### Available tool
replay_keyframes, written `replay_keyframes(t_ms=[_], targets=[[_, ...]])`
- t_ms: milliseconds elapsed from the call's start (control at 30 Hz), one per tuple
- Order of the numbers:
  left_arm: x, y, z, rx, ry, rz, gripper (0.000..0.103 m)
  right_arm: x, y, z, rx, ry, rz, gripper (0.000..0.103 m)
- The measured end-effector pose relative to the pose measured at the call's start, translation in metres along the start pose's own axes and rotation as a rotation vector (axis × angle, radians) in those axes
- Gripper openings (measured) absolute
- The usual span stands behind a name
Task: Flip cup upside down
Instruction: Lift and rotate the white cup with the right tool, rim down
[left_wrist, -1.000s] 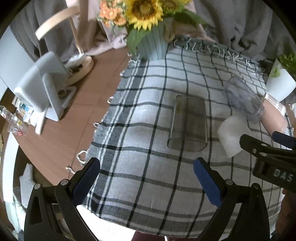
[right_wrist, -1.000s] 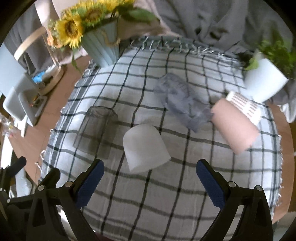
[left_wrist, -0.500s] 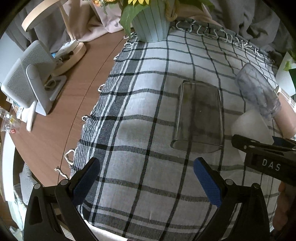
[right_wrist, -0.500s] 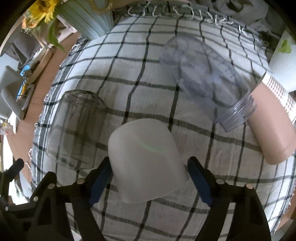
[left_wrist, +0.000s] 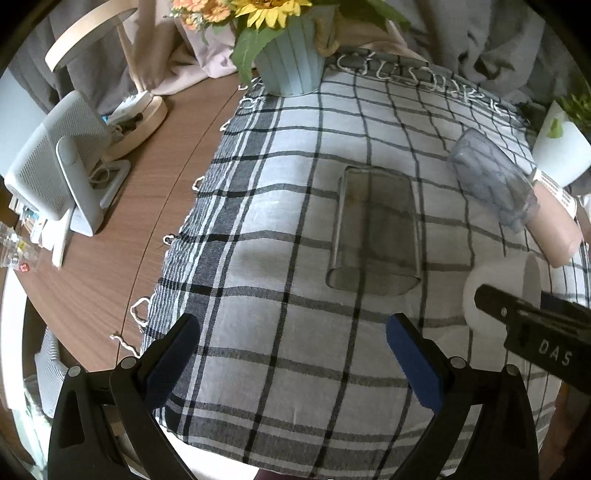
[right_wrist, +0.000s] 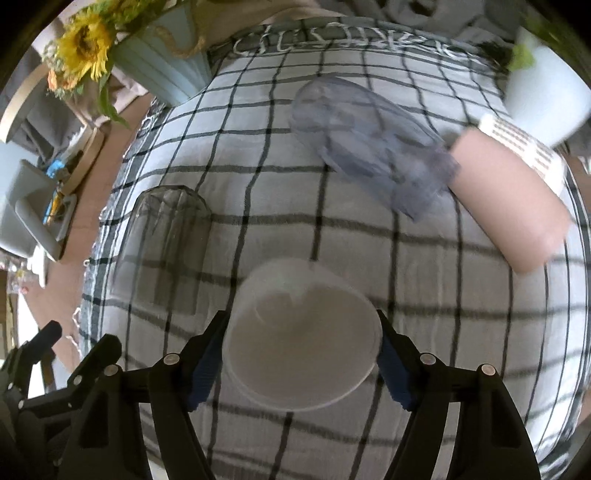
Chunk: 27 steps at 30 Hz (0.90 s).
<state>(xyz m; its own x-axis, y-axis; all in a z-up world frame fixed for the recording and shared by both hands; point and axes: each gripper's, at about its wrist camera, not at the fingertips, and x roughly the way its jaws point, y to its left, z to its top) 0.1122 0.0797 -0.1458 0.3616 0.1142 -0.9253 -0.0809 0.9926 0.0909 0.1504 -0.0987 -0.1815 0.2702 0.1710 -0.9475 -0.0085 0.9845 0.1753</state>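
Observation:
My right gripper (right_wrist: 301, 363) is shut on a frosted white cup (right_wrist: 301, 339), lifted and tipped with its open mouth toward the camera. The same cup (left_wrist: 502, 291) shows at the right of the left wrist view, held by the right gripper's black fingers (left_wrist: 532, 325). My left gripper (left_wrist: 291, 354) is open and empty above the near part of the checked cloth (left_wrist: 258, 229). A clear glass (left_wrist: 373, 229) stands mouth-down on the cloth ahead of it; it also shows in the right wrist view (right_wrist: 166, 251).
A bluish clear cup (right_wrist: 369, 144) and a pink cup (right_wrist: 513, 199) lie on their sides at the back right. A sunflower vase (left_wrist: 291, 59) stands at the back, a white plant pot (right_wrist: 543, 99) far right. A fan (left_wrist: 62, 170) and lamp base (left_wrist: 136, 118) stand on the wooden table left.
My right gripper closed on the white cup, lifted it and tipped it from mouth-down to mouth facing the camera. The left gripper drew back a little.

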Motion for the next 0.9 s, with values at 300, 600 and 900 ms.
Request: replay_keyframes(t_ms=[300, 600, 900], targets=[[-0.010, -0.007, -0.004, 0.045, -0.030, -0.001, 0.103, -0.014, -0.011, -0.028, 0.061, -0.035, 0.000, 0.072], [-0.001, -0.021, -0.008, 0.090, -0.020, 0.004, 0.103, -0.022, -0.025, -0.018, 0.104, -0.164, -0.110, 0.072], [0.000, -0.021, -0.021, 0.097, 0.002, -0.005, 0.103, -0.022, -0.020, -0.056, 0.105, -0.121, -0.110, 0.072]])
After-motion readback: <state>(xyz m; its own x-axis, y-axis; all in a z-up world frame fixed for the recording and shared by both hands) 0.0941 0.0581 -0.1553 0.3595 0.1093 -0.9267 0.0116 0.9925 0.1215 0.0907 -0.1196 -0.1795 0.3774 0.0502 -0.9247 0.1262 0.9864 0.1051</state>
